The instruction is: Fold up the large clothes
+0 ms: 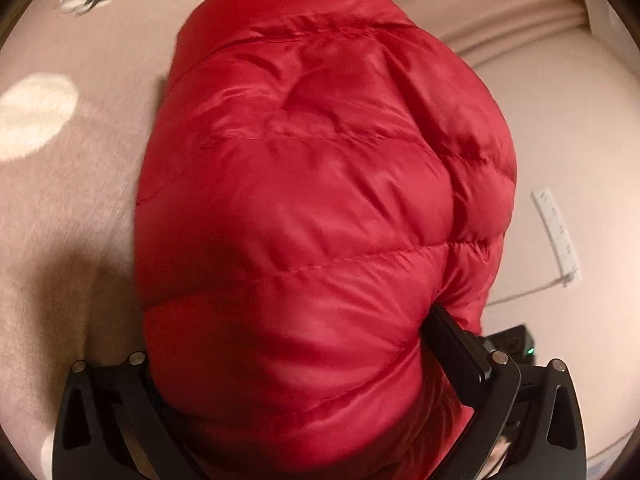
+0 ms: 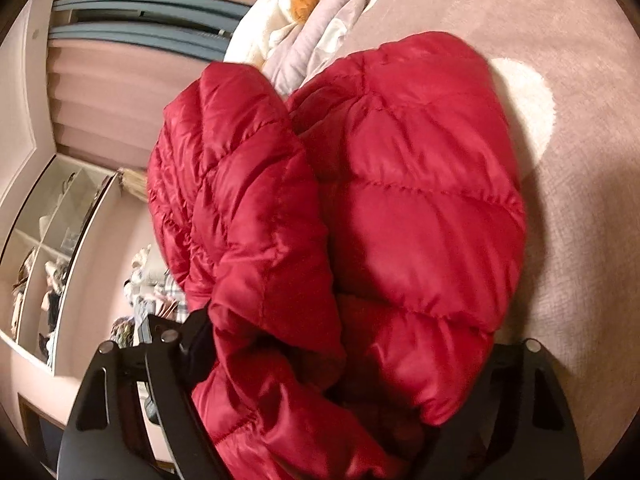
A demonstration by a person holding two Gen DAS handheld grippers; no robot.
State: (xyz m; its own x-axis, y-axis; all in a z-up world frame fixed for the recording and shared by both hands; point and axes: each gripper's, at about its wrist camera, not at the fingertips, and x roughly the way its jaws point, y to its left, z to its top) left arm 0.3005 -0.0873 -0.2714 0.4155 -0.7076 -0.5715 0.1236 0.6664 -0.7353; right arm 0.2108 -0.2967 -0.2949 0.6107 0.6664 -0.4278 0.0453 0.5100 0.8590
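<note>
both the left gripper (image 1: 288,364) and right gripper (image 2: 320,376) look clamped on the puffy red jacket (image 1: 320,184); pinch deep so the slippery shell ahead doesn't slide out

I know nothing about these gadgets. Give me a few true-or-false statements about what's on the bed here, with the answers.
1. The garment is a red quilted puffer jacket. True.
2. It lies on a bare wooden floor. False: it rests on a pinkish fleece blanket.
3. A white plush duck with an orange beak lies beyond the jacket. True.
4. The jacket is blue denim. False: shiny red padded fabric.
5. Jacket fabric bulges between the left gripper fingers. True.
</note>
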